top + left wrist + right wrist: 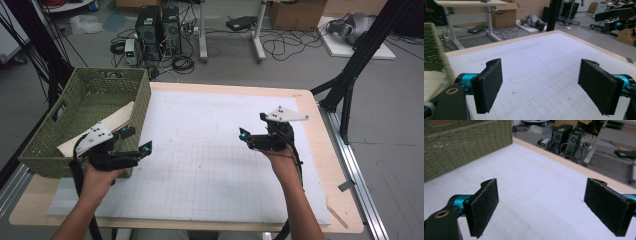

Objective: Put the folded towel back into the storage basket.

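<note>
The left gripper [131,143] hangs over the mat's near left part with its jaws spread wide and nothing between them; its felt-faced pads [489,85] show bare in the left gripper view. Just to its left, touching or nearly so, stands the basket [140,107], and inside that, behind the gripper's grey plate, lies the cloth [116,121], a pale cream piece draped against the basket's near wall. The right gripper [250,136] floats well off to the right over the mat [210,165], jaws likewise wide apart and empty, the dark pads [484,206] facing only white surface.

The cloth looks light, soft and limp. It should fold and sag under its own weight, so a pinch on an edge or a raised fold would likely serve best. It is not fragile, though it may snag on the weave.

The basket is green woven stuff, rectangular, with slotted handles and stiff walls. The mat is white, smooth and gridded, on a pale wooden table [330,155]. Beyond lie cables and computer towers [159,30] on the floor.
</note>
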Demonstrator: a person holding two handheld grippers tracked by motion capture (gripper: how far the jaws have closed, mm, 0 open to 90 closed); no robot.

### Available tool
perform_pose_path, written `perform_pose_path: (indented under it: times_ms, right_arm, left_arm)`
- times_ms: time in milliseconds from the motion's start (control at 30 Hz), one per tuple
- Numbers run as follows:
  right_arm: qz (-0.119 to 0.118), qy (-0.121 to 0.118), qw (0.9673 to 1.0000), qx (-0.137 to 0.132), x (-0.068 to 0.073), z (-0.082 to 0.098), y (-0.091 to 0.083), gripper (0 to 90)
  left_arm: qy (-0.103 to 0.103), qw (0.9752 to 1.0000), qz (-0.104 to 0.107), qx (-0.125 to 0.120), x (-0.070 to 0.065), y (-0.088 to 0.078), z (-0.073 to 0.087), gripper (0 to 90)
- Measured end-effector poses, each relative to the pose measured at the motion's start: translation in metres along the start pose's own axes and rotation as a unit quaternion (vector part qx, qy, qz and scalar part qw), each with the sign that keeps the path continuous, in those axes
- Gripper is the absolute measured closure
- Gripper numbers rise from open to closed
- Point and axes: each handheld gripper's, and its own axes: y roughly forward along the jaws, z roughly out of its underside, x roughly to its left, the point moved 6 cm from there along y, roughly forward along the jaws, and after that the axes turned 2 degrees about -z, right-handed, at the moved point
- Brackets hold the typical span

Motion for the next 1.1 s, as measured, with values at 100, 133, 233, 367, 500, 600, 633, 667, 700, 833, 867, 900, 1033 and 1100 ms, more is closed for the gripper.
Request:
perform_pose_path:
  times_ms: [100,133,233,367,500,600,633,667,700,833,867,900,1033,1100]
  right_arm:
    - [0.004,0.008,0.9999,0.008,-0.001,0.022,-0.012,11.5]
    - [0.007,0.015,0.9998,0.008,-0.001,0.030,-0.017,11.5]
    - [0.020,0.006,0.9997,0.010,-0.001,0.047,-0.029,11.5]
    - [0.032,0.009,0.9993,0.018,-0.004,0.071,-0.043,11.5]
    - [0.045,0.010,0.9989,0.009,-0.007,0.086,-0.053,11.5]
    - [0.050,0.019,0.9985,0.007,-0.009,0.095,-0.058,11.5]
    - [0.053,0.019,0.9984,0.009,-0.009,0.097,-0.059,11.5]
    - [0.056,0.015,0.9982,0.011,-0.009,0.099,-0.060,11.5]
    - [0.059,0.011,0.9981,0.012,-0.009,0.100,-0.060,11.5]
    - [0.066,0.003,0.9975,0.024,-0.008,0.103,-0.061,11.5]
    - [0.066,0.004,0.9975,0.024,-0.007,0.104,-0.061,11.5]
    - [0.065,0.002,0.9976,0.024,-0.006,0.104,-0.061,11.4]
    - [0.065,-0.003,0.9976,0.025,-0.004,0.104,-0.059,11.5]
    - [0.064,0.001,0.9977,0.025,-0.003,0.104,-0.059,11.5]
  left_arm:
    - [0.000,0.9999,0.014,0.004,-0.012,0.012,0.005,19.9]
    - [0.001,0.9999,0.016,0.003,-0.014,0.014,0.006,19.8]
    - [0.002,0.9997,0.025,-0.002,-0.024,0.023,0.010,18.6]
    - [0.020,0.9989,0.042,-0.004,-0.037,0.033,0.018,18.8]
    - [0.031,0.9984,0.045,0.012,-0.045,0.043,0.029,18.8]
    - [0.029,0.9982,0.049,0.020,-0.048,0.047,0.036,18.8]
    - [0.029,0.9981,0.050,0.021,-0.048,0.047,0.038,18.8]
    - [0.028,0.9981,0.049,0.022,-0.048,0.048,0.041,18.8]
    - [0.028,0.9982,0.047,0.023,-0.048,0.048,0.044,18.8]
    - [0.030,0.9979,0.047,0.033,-0.048,0.048,0.053,19.3]
    - [0.029,0.9980,0.047,0.032,-0.048,0.047,0.054,19.4]
    - [0.028,0.9980,0.047,0.032,-0.047,0.046,0.055,19.4]
    - [0.027,0.9981,0.043,0.033,-0.044,0.044,0.056,19.4]
    - [0.026,0.9983,0.042,0.032,-0.044,0.044,0.056,19.4]
